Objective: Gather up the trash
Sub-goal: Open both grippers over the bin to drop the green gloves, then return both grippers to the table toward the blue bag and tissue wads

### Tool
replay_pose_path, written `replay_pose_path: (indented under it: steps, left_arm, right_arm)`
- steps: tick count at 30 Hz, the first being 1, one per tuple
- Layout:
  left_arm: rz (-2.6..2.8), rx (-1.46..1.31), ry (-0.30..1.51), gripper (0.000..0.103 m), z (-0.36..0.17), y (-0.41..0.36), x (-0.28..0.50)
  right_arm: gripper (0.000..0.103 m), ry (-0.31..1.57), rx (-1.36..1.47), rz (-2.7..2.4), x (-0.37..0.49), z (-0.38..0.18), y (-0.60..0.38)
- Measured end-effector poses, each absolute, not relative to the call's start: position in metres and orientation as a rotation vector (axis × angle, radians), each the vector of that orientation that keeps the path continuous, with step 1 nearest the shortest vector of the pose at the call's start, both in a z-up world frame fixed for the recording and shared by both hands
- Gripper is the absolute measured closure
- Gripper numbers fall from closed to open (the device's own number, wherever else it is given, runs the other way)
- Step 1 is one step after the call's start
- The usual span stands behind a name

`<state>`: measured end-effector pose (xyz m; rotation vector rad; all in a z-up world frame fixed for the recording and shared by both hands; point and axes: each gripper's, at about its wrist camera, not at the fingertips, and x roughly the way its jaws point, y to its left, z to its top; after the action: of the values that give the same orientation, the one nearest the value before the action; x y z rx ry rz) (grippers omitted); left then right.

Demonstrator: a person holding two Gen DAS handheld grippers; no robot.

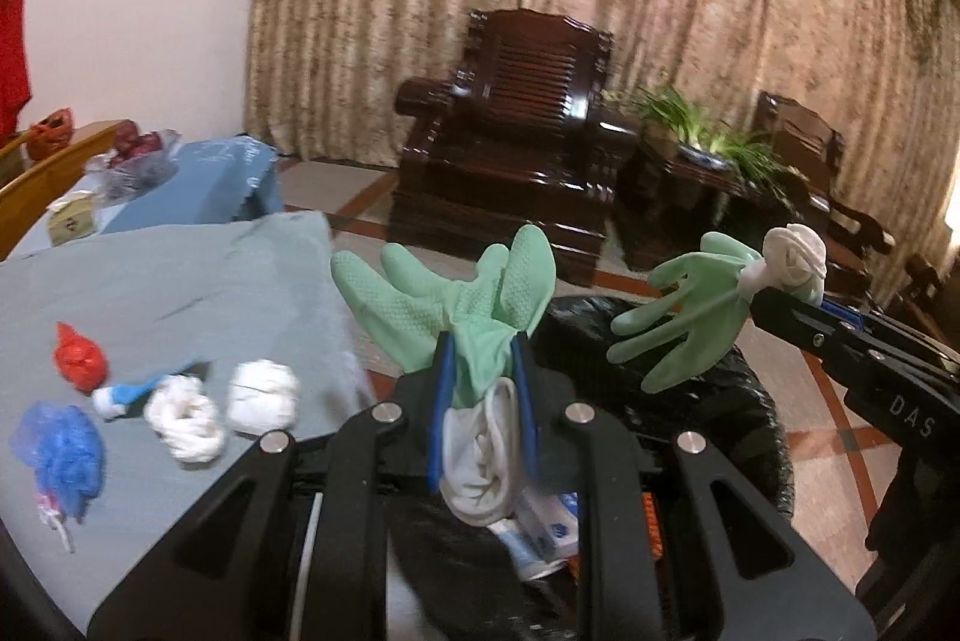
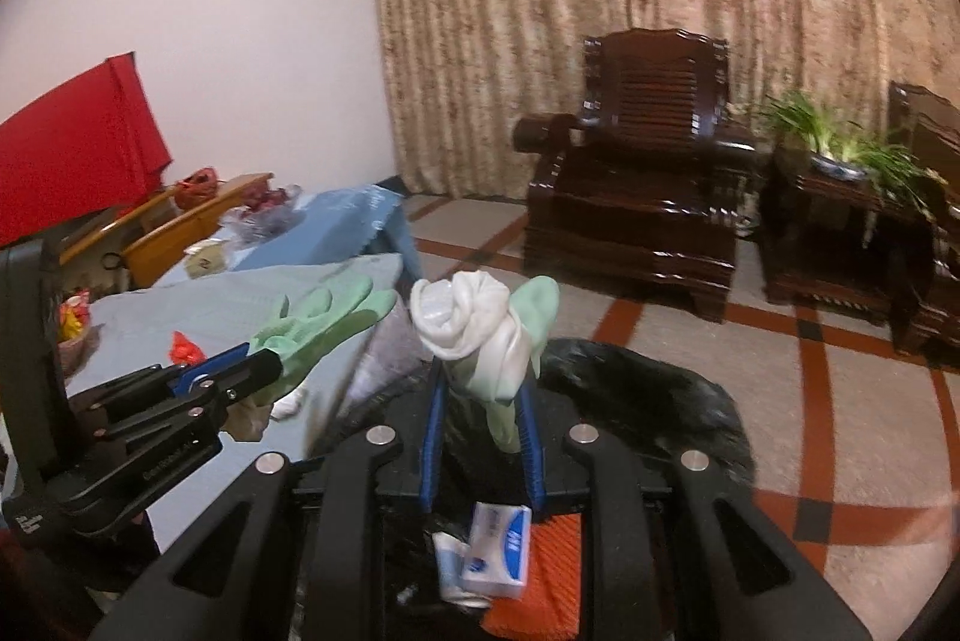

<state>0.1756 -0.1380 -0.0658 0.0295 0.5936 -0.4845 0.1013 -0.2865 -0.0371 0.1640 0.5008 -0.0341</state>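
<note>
Each gripper pinches a green glove: the left gripper (image 1: 480,371) one glove (image 1: 456,293), the right gripper (image 2: 480,401) another (image 2: 510,341) with white wadding. Directly beneath both sits the black trash bag (image 1: 690,389), apparently open. If released too near its rim, a glove could snag or fall outside.

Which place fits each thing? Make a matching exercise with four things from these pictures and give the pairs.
Things:
1. red wad
2. tissue pack
3. plant
4. left glove

Places:
A. in the black bag
B. on the dark side table
C. in the left tongs
D. on the grey cloth

Pairs: 1-D, 2-A, 3-B, 4-C
</note>
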Motion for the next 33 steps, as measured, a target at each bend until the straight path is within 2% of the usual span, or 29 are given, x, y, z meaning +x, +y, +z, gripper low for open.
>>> replay_pose_path:
  steps: [10, 12, 14, 15, 16, 17, 21, 23, 24, 26, 29, 33]
  left_arm:
    - [-0.569, 0.085, 0.651, 0.084, -0.102, -0.183, 0.182]
    - [-0.586, 0.088, 0.673, 0.082, -0.109, -0.189, 0.187]
    - [-0.592, 0.09, 0.69, 0.074, -0.114, -0.192, 0.19]
    - [-0.594, 0.09, 0.69, 0.07, -0.116, -0.192, 0.192]
    - [-0.598, 0.091, 0.689, 0.06, -0.117, -0.193, 0.193]
    - [-0.595, 0.093, 0.685, 0.052, -0.118, -0.192, 0.193]
    - [-0.564, 0.097, 0.672, 0.042, -0.118, -0.181, 0.195]
    - [-0.544, 0.095, 0.667, 0.032, -0.116, -0.175, 0.196]
    - [-0.531, 0.098, 0.661, 0.03, -0.116, -0.17, 0.196]
    - [-0.504, 0.106, 0.648, 0.019, -0.113, -0.162, 0.194]
    - [-0.471, 0.11, 0.634, 0.013, -0.108, -0.149, 0.193]
    - [-0.432, 0.116, 0.622, 0.011, -0.102, -0.134, 0.19]
  right_arm:
    - [0.081, 0.556, 0.185, -0.112, 0.095, -0.064, -0.316]
    - [0.081, 0.571, 0.197, -0.118, 0.096, -0.07, -0.323]
    - [0.079, 0.59, 0.203, -0.129, 0.097, -0.078, -0.327]
    - [0.077, 0.604, 0.206, -0.138, 0.098, -0.082, -0.329]
    - [0.072, 0.612, 0.207, -0.142, 0.098, -0.085, -0.33]
    - [0.061, 0.617, 0.208, -0.147, 0.098, -0.087, -0.331]
    - [0.039, 0.602, 0.2, -0.18, 0.094, -0.089, -0.333]
    - [0.022, 0.592, 0.196, -0.196, 0.094, -0.087, -0.332]
    - [0.02, 0.586, 0.193, -0.202, 0.093, -0.086, -0.332]
    - [0.007, 0.579, 0.189, -0.21, 0.092, -0.085, -0.331]
    - [0.006, 0.575, 0.189, -0.206, 0.094, -0.083, -0.327]
    - [0.006, 0.578, 0.189, -0.188, 0.099, -0.082, -0.318]
